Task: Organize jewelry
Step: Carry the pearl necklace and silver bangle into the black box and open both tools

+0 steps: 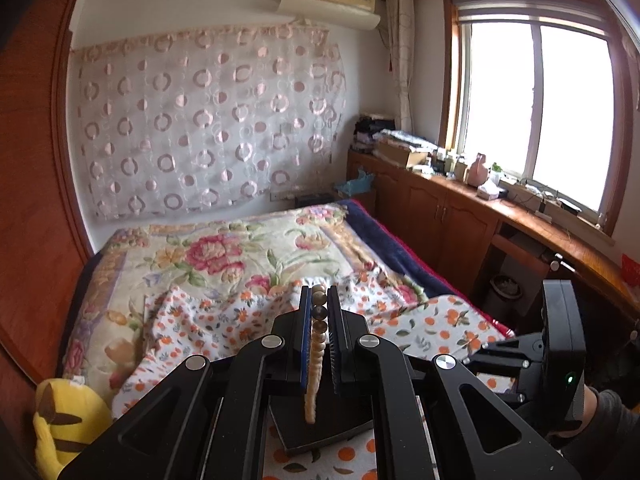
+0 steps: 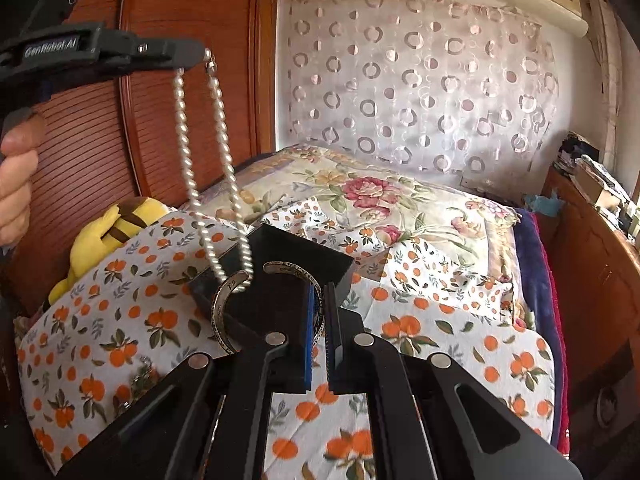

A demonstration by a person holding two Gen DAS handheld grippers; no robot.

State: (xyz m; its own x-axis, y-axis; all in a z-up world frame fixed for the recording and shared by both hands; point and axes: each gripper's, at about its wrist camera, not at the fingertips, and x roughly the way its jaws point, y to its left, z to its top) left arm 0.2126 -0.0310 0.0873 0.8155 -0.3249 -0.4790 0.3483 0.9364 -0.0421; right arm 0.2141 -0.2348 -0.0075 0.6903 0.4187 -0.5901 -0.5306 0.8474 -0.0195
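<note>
My left gripper (image 1: 320, 300) is shut on a pearl necklace (image 1: 316, 352), which hangs between its fingers. In the right wrist view the left gripper (image 2: 192, 56) shows at upper left with the pearl necklace (image 2: 216, 168) dangling in a loop down toward a black jewelry box (image 2: 308, 256). My right gripper (image 2: 319, 292) is shut on a silver open bangle (image 2: 224, 312), held over the box. The box (image 1: 320, 432) lies below the left gripper on the orange-print cloth (image 2: 440, 320).
A floral blanket (image 1: 224, 256) covers the bed behind. A yellow plush toy (image 2: 116, 224) lies at the left. A wooden wardrobe (image 2: 100, 140) stands left, wooden cabinets (image 1: 448, 216) right under the window. Small jewelry (image 2: 140, 380) lies on the cloth near the left.
</note>
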